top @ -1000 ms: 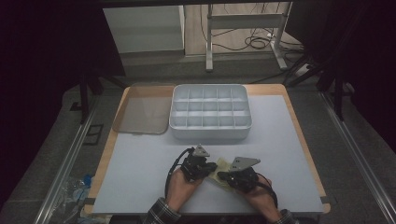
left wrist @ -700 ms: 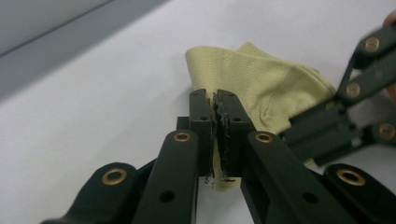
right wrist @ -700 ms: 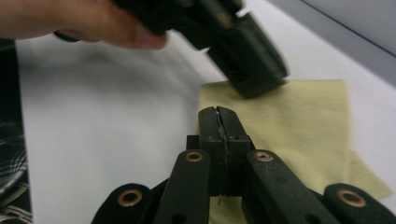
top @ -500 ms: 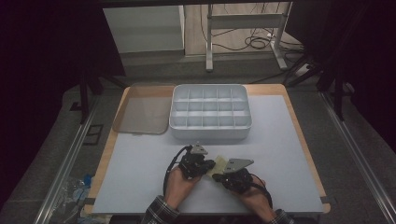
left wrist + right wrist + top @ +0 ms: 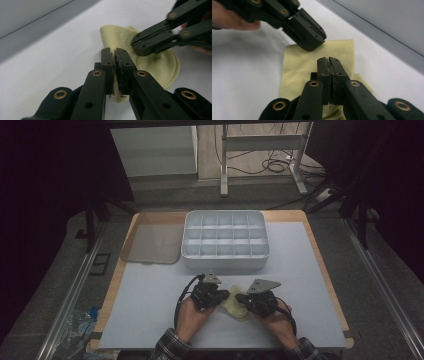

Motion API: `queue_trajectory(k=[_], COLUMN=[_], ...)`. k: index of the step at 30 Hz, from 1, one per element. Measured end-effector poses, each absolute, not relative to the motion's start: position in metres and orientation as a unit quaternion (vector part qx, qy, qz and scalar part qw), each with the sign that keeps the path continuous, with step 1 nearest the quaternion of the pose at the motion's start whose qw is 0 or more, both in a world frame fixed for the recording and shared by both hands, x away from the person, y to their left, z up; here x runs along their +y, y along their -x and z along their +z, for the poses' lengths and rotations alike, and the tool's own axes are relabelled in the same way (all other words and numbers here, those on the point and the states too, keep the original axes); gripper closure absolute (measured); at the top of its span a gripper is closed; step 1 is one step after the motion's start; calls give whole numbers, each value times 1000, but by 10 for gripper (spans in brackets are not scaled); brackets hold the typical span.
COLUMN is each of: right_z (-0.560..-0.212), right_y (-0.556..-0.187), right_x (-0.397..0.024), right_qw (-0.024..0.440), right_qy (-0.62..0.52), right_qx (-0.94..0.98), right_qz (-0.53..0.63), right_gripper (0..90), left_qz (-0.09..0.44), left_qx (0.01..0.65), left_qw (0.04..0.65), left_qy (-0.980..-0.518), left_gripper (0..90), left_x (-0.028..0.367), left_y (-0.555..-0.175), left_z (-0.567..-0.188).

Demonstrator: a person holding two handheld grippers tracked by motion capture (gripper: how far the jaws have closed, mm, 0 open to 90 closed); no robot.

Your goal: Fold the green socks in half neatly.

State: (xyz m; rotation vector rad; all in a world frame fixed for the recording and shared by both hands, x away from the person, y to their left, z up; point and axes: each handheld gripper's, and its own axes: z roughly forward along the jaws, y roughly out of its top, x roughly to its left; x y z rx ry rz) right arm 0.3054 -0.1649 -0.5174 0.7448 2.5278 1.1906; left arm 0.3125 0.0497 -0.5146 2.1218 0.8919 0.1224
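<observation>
Jaws: both pairs are clenched, each pinching the cloth (image 5: 235, 307). Left gripper (image 5: 116, 53): a fold of the fabric is nipped at the cloth's left edge. Right gripper (image 5: 329, 62): the fabric is pinched at the right side, the two tips near each other. Cloth: pale yellow, soft, finely ribbed weave, creased and partly doubled over; it is found on the white mat (image 5: 150, 320) at the near edge, between the two hands, well short of the tray (image 5: 226, 262). Handling, as judged: both pinches are best kept firm and the tips drawn evenly apart, so that the fabric is spread flat without being dragged or slipped from either grip
</observation>
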Motion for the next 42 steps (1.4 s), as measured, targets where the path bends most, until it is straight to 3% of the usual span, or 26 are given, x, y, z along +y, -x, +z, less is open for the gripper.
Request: queue_trajectory(k=[18, 26, 42], right_z=[-527, -508, -500], right_y=[-306, -308, -306], right_x=[-164, -189, -212], right_qw=[115, 151, 161], right_qy=[-265, -287, -309], right_qx=[874, 853, 844], right_qz=[391, 408, 408], right_gripper=[888, 812, 714], left_qz=[42, 27, -9], left_qx=[346, 336, 295], left_qw=[416, 428, 433], left_qy=[-840, -839, -852], left_gripper=[856, 852, 839], left_x=[47, 45, 17], left_y=[-310, -305, -287], left_z=[-509, -506, -510])
